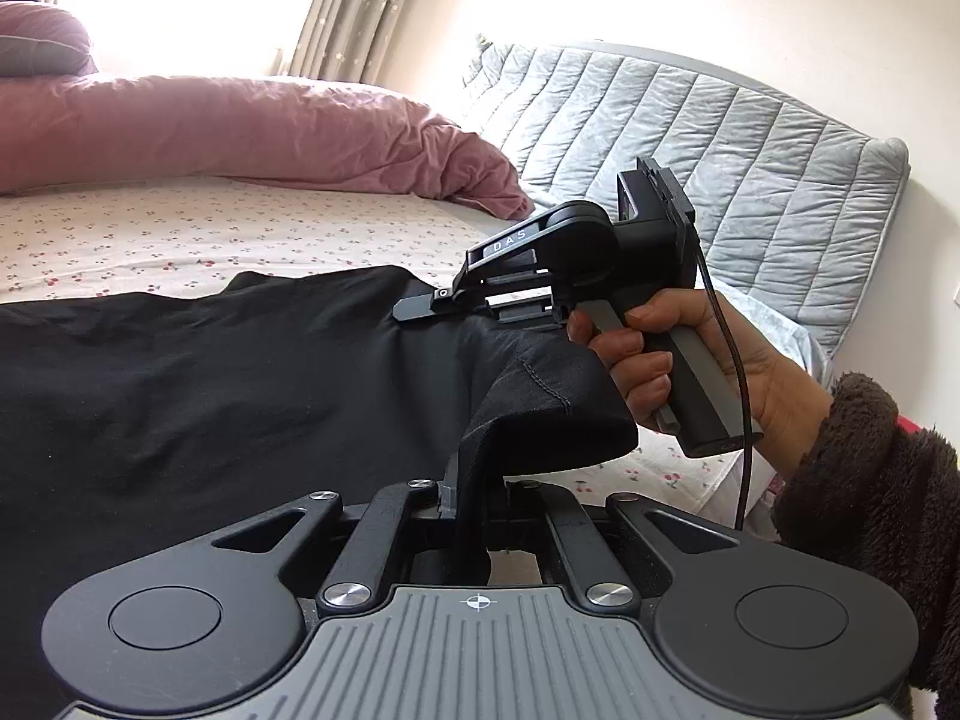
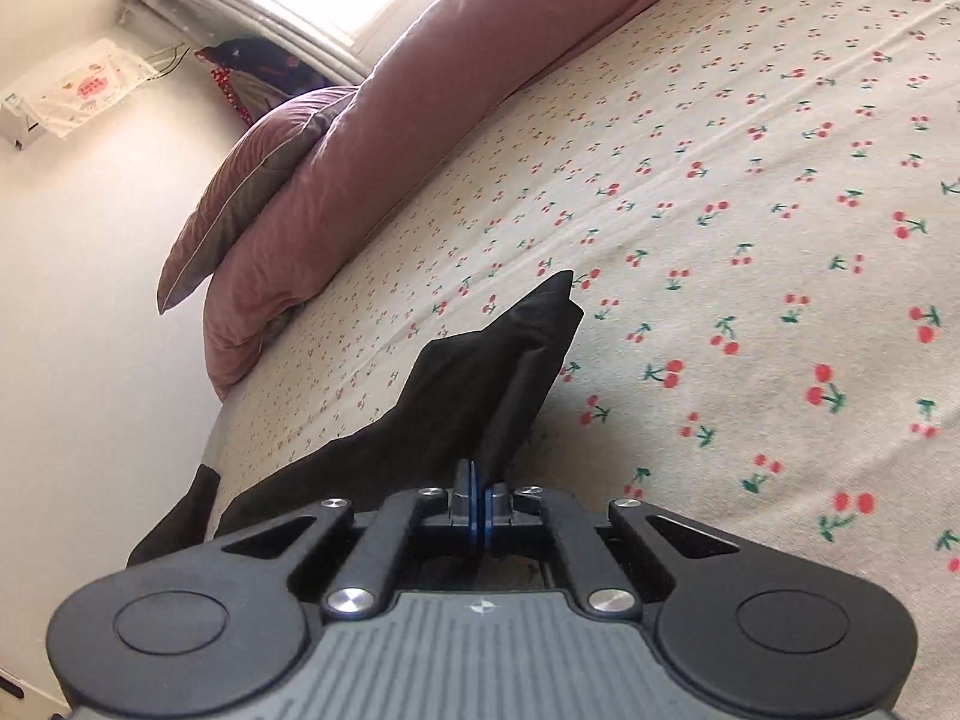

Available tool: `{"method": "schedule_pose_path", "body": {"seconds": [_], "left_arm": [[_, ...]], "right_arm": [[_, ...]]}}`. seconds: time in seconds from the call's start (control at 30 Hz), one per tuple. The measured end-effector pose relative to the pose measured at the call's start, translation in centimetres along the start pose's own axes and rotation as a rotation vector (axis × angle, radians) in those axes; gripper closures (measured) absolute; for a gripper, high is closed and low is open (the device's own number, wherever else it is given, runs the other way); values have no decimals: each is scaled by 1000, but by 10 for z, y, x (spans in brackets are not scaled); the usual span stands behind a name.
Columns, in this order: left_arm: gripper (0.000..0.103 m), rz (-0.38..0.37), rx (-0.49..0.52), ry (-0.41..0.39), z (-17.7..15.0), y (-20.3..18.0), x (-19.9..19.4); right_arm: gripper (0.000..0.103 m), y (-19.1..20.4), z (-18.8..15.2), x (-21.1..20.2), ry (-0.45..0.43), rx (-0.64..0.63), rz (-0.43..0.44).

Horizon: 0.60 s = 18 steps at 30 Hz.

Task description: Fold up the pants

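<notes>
Two pinches on one garment, bed (image 2: 750, 138) serving as landmark throughout. Across the bed's cherry-print sheet, near its front edge: black pants (image 1: 198, 372), mostly flat, one end lifted. Along the bed's far side: pink duvet (image 1: 252, 132), with a grey quilted cover (image 1: 720, 138) beyond, toward the wall. Above the bed, at the raised end of the pants: right gripper (image 2: 483, 507), jaws clamped shut on a peaked fold of black cloth, held in a hand (image 1: 672, 360) with a dark fleece sleeve. Nearer the bed's front edge: left gripper (image 1: 474, 498), likewise closed on a strip of the same cloth, hem stitching showing just past it.

Step in hand, by judgement: both corners of one end secured and lifted clear of the sheet, ready for folding over. Next move calls for carrying both pinches together across the bed toward the opposite end of the pants, keeping the edge taut and level, then lowering before letting go.
</notes>
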<state>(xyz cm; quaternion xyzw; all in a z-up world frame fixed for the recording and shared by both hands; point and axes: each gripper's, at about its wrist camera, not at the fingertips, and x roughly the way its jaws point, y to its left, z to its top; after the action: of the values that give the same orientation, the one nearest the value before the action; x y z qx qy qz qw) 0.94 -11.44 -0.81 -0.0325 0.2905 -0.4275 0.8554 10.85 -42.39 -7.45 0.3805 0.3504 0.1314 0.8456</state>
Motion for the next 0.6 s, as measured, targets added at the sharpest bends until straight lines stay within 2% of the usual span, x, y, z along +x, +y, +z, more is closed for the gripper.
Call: {"method": "schedule_pose_path", "body": {"seconds": [0.13,0.3,0.47,0.6], "left_arm": [[102,-25,-37,-18,4,5,-4],[102,-13,-80,-72,5,11,-24],[102,14,-144,-132,14,31,-56],[102,62,-189,-161,14,53,-84]], "right_arm": [[103,4,-1,-16,-33,17,23],[102,29,4,-19,-73,5,73],[102,66,13,-4,-93,-24,153],[102,102,17,22,-75,-80,182]]}}
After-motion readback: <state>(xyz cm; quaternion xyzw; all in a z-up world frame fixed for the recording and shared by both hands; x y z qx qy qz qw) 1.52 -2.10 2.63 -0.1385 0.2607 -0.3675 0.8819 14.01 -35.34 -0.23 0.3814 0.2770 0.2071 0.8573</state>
